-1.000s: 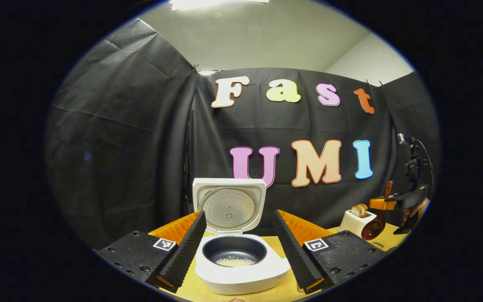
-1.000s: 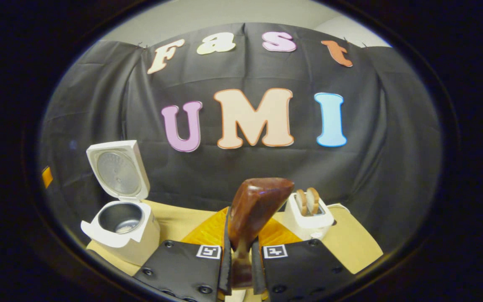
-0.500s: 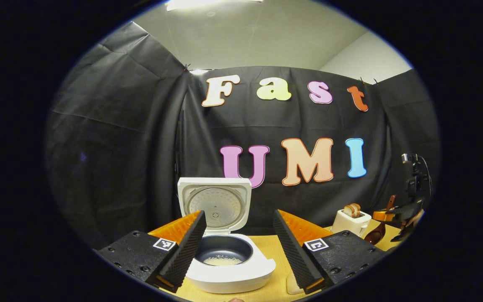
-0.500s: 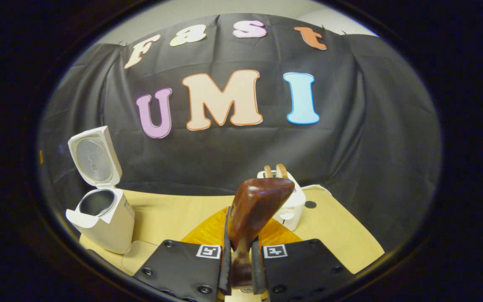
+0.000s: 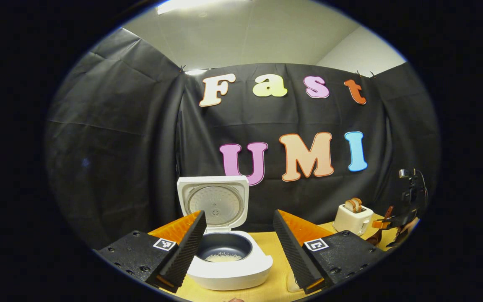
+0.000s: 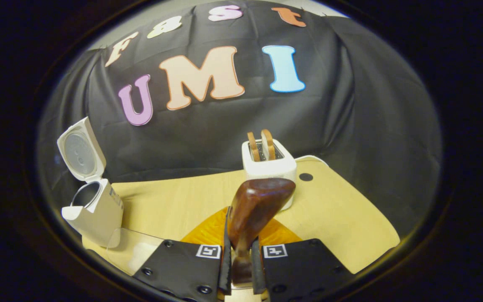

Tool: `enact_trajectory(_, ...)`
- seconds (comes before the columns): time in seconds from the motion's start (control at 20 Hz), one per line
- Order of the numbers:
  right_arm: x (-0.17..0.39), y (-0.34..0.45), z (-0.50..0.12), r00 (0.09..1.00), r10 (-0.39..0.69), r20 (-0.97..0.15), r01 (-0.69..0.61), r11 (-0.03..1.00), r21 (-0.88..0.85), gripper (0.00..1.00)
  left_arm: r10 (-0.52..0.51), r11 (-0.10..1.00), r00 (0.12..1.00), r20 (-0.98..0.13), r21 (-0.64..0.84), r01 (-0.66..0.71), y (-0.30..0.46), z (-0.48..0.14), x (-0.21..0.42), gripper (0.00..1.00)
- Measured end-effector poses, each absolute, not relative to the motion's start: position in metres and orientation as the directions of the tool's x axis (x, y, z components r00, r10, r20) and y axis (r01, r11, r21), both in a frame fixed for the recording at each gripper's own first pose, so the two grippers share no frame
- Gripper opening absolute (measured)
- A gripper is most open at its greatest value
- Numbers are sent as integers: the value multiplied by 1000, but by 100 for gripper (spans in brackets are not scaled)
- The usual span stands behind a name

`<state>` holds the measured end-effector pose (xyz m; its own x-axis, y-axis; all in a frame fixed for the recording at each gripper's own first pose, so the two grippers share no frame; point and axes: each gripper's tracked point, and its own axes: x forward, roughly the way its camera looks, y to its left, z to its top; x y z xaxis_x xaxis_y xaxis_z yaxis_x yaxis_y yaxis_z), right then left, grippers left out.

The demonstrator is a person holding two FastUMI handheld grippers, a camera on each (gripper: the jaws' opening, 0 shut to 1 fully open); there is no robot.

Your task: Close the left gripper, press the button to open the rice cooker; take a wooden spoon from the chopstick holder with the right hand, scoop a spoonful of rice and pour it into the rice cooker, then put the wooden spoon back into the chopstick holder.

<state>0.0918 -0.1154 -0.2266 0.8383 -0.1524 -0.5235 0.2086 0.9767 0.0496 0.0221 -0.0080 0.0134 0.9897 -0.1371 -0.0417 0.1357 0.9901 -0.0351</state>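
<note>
The white rice cooker (image 5: 229,268) stands with its lid (image 5: 213,203) raised, and a little rice lies in its dark pot (image 5: 223,256). My left gripper (image 5: 239,247) hangs open just in front of it, holding nothing. In the right gripper view the cooker (image 6: 94,209) stands at the far left of the table. My right gripper (image 6: 241,260) is shut on the handle of the brown wooden spoon (image 6: 254,209), whose bowl points up and forward. In the left gripper view that gripper (image 5: 401,220) with the spoon sits far right.
A white toaster (image 6: 268,167) with two bread slices stands at the back of the light wooden table (image 6: 342,226), just behind the spoon. A clear container (image 6: 134,251) lies by the cooker near the table's front edge. Black cloth walls close the booth.
My right gripper has tilted downward and swung right with the spoon, so the cooker slid left and the toaster came to the middle. The left gripper drifted slightly.
</note>
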Motion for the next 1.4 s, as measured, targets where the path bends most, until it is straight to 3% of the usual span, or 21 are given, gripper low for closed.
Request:
enact_trajectory(0.5,76,-128,-270,783,-158,-602,207,978,13,29,-134,991,990,-44,-28,133,-17,14,22,95)
enact_trajectory(0.7,79,-129,-260,804,-158,-573,196,981,4,32,-143,989,989,-40,-31,141,-20,16,26,95)
enact_trajectory(0.8,80,-135,-248,818,-173,-548,204,979,-4,43,-149,989,988,-37,-33,147,-23,17,28,92)
enact_trajectory(1.1,87,-149,-205,866,-216,-451,229,973,-27,100,-159,987,987,-23,-40,158,-26,21,35,95)
enact_trajectory(1.4,85,-156,-142,916,-234,-326,239,971,-25,100,-136,990,991,-17,-43,135,-15,31,60,93)
